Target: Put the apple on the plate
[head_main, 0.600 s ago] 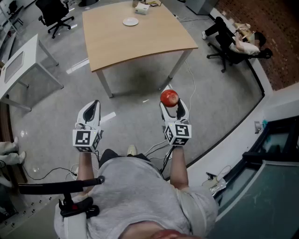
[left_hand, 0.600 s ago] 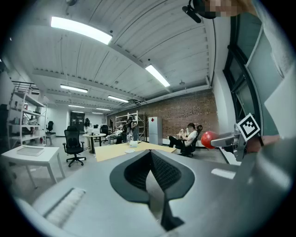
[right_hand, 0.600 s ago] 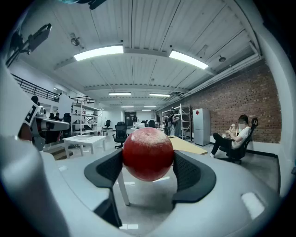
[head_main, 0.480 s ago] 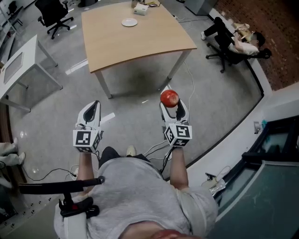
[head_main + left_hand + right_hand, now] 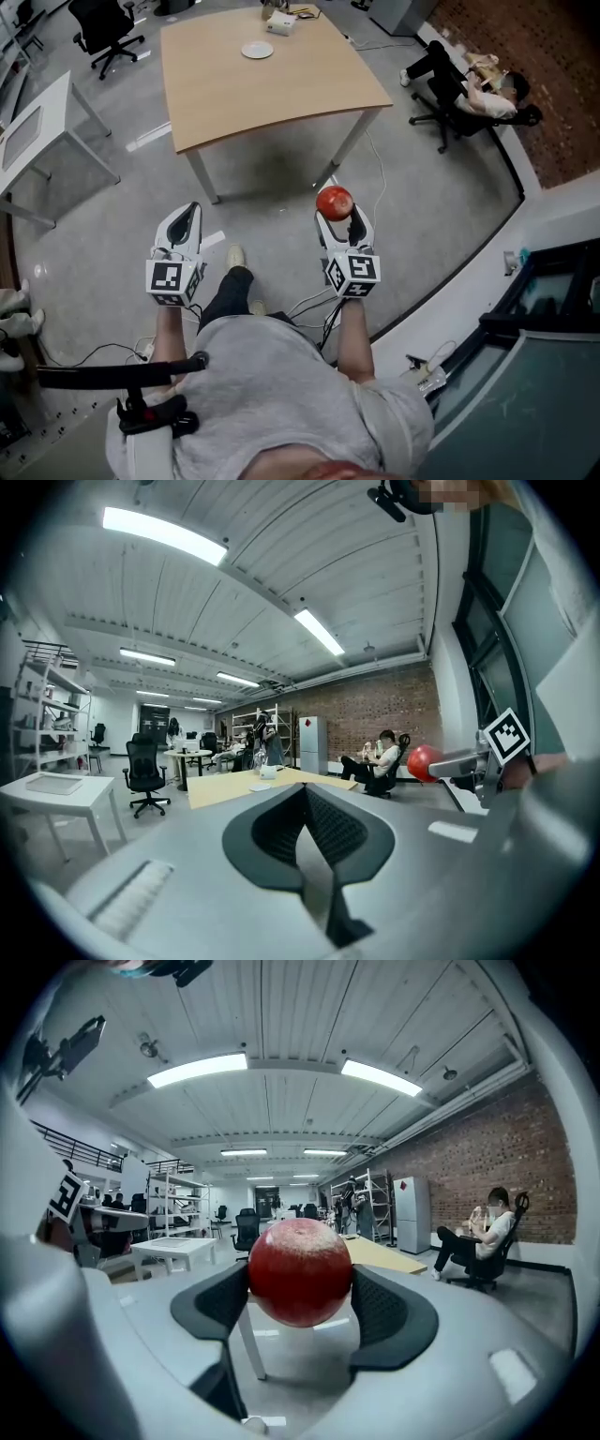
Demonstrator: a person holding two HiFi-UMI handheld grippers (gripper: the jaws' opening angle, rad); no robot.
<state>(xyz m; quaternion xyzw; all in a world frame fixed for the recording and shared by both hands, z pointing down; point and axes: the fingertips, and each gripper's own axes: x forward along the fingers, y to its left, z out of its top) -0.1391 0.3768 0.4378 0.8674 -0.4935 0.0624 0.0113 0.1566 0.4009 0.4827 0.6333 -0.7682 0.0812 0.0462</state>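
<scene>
A red apple (image 5: 335,202) sits clamped between the black pads of my right gripper (image 5: 338,212), held in the air above the grey floor; the right gripper view shows the apple (image 5: 300,1271) pressed on both sides. My left gripper (image 5: 184,223) hovers level with it to the left, its jaws shut with nothing between them (image 5: 302,817). The small white plate (image 5: 257,50) lies near the far edge of the wooden table (image 5: 309,84), well ahead of both grippers. The plate (image 5: 260,787) shows small in the left gripper view.
A white box (image 5: 281,23) stands behind the plate. A white desk (image 5: 37,127) is at the left, a black office chair (image 5: 108,23) at the far left. A seated person (image 5: 478,84) is at the right. Cables (image 5: 309,300) lie on the floor by the person's foot (image 5: 234,258).
The table and plate have slid slightly left and nearer in the head view as the person steps forward, one foot now ahead. Both grippers keep their pose, the apple still held.
</scene>
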